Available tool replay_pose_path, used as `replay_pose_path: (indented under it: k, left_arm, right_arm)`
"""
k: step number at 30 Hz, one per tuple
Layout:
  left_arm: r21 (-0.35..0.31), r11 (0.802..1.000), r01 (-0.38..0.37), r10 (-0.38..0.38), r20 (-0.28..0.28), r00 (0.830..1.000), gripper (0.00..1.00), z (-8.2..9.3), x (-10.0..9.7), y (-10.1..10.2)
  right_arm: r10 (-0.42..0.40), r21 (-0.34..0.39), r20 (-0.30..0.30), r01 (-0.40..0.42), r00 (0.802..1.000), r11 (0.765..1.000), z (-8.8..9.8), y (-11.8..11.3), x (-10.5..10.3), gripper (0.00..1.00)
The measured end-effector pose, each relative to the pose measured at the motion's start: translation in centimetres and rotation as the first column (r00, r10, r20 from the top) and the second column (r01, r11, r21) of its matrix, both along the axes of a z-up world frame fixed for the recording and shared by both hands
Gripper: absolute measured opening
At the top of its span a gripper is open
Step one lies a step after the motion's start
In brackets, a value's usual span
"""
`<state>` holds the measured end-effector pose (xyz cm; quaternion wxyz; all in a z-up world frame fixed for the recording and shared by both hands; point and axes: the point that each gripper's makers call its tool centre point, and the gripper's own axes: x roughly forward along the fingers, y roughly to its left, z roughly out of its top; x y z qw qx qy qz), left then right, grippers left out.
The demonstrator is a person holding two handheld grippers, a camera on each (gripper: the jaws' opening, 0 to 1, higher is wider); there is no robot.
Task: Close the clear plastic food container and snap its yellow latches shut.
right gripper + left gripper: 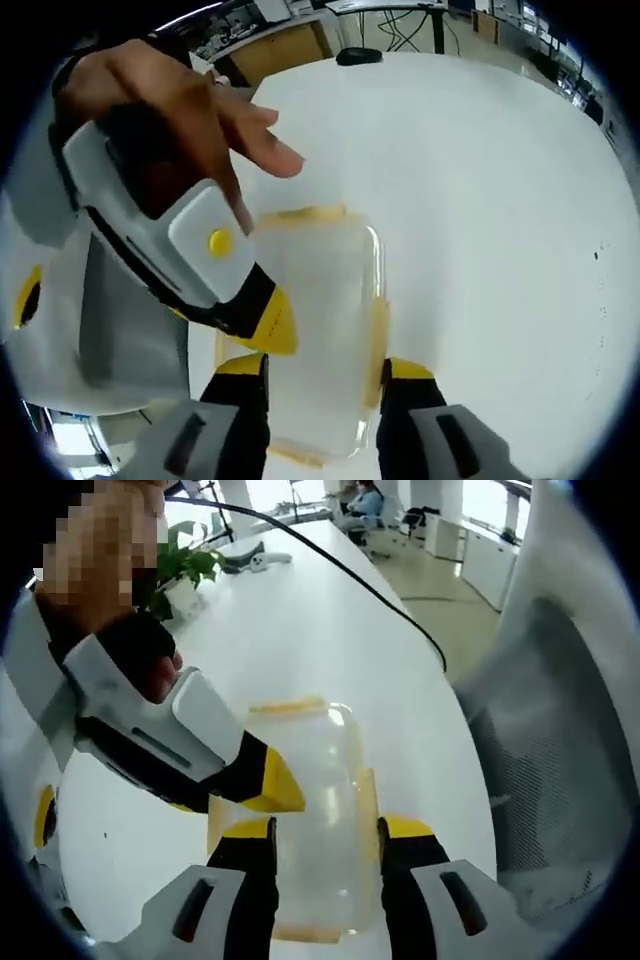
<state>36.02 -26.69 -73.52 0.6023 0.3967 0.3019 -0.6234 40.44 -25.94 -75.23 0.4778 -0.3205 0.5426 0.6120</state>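
Note:
The clear plastic container point(310, 770) lies flat on the white table point(300, 630), lid on top, with yellow latches along its edges point(368, 798). My left gripper point(327, 830) stands open, its yellow-tipped jaws apart over the container's near end. The right gripper's yellow fingertip point(272, 785) comes in from the upper left and rests at the container's left edge. In the right gripper view the same container point(320, 300) sits under my open right gripper point(325, 370). There the left gripper's fingertip point(272, 325), held by a hand point(200, 110), is at the container's left side.
A potted plant point(185, 570) and a small device point(255, 558) stand at the table's far end, with a black cable point(350, 570) trailing over the edge. A grey mesh chair point(560, 770) is close on the right. A black object point(357, 55) lies far off.

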Motion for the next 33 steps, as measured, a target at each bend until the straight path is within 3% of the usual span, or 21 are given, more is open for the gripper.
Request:
replay_pose_path:
  k: [1,2,7,11,22,23,24,25,26,33]
  left_arm:
    - [0.004,1.000,0.000,0.000,0.016,1.000,0.37,-0.1,0.3,0.0]
    - [0.003,1.000,-0.009,0.009,0.012,1.000,0.37,-0.1,0.4,0.0]
    - [0.001,1.000,-0.017,0.017,0.020,1.000,0.37,-0.1,0.2,0.0]
    - [0.015,0.999,-0.041,0.040,0.041,0.998,0.37,-0.2,0.2,-0.1]
    - [0.031,0.999,-0.044,0.037,0.178,0.983,0.36,-0.7,0.1,0.1]
    - [0.003,1.000,0.026,-0.027,0.158,0.987,0.35,-1.1,-1.2,-1.0]
    - [0.024,0.999,-0.036,0.029,0.248,0.968,0.35,-0.5,0.0,-0.1]
    - [0.007,0.999,-0.052,0.049,0.204,0.978,0.35,-0.6,-0.6,-0.3]
    - [0.001,0.999,-0.037,0.036,0.195,0.980,0.35,-0.7,-0.3,-0.3]
    - [0.037,0.999,-0.022,0.015,0.188,0.982,0.36,-0.6,0.2,-0.1]
  right_arm:
    - [0.068,0.019,0.022,-0.068,0.997,0.998,0.0,0.0,0.5,0.40]
    - [0.083,0.026,0.026,-0.084,0.996,0.996,0.0,0.0,0.5,0.41]
    - [0.060,0.056,0.041,-0.062,0.997,0.996,0.2,0.0,0.4,0.41]
    - [0.074,0.027,0.055,-0.076,0.996,0.997,0.2,0.1,0.3,0.41]
    - [0.103,-0.025,0.096,-0.101,0.990,0.995,0.4,0.2,-0.2,0.41]
    - [0.108,-0.043,0.110,-0.104,0.988,0.994,0.4,-0.1,0.1,0.41]
    - [0.103,-0.026,0.106,-0.101,0.989,0.995,0.5,0.5,0.1,0.41]
    - [0.101,-0.024,0.106,-0.099,0.989,0.995,0.5,0.4,0.1,0.41]
    - [0.095,-0.018,0.105,-0.094,0.990,0.995,0.6,0.3,0.2,0.41]
    - [0.098,-0.022,0.102,-0.096,0.990,0.995,0.6,0.3,0.1,0.42]
